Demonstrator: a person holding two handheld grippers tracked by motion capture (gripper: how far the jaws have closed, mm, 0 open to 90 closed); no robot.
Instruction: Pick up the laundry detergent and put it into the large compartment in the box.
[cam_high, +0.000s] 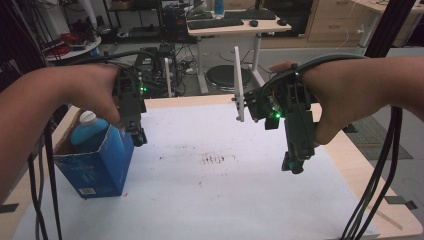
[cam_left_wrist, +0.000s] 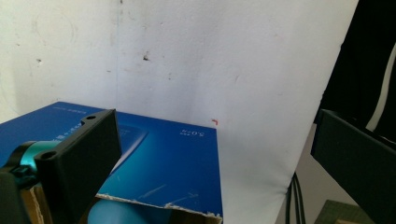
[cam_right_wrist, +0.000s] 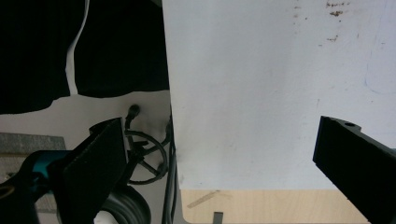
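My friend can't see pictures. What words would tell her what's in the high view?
Two hands hold black grippers above a table covered with a white sheet. The left gripper hangs at the open top of a blue box holding a blue bottle with a white cap, while the right gripper hangs over bare sheet.

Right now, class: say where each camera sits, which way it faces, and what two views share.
High view: above the person's side, facing forward and down on the white sheet; both forearms, left gripper, right gripper.
Left gripper view: on the left gripper, its open fingers over the blue box.
Right gripper view: on the right gripper, fingers open over the sheet.
Shared: box, sheet.
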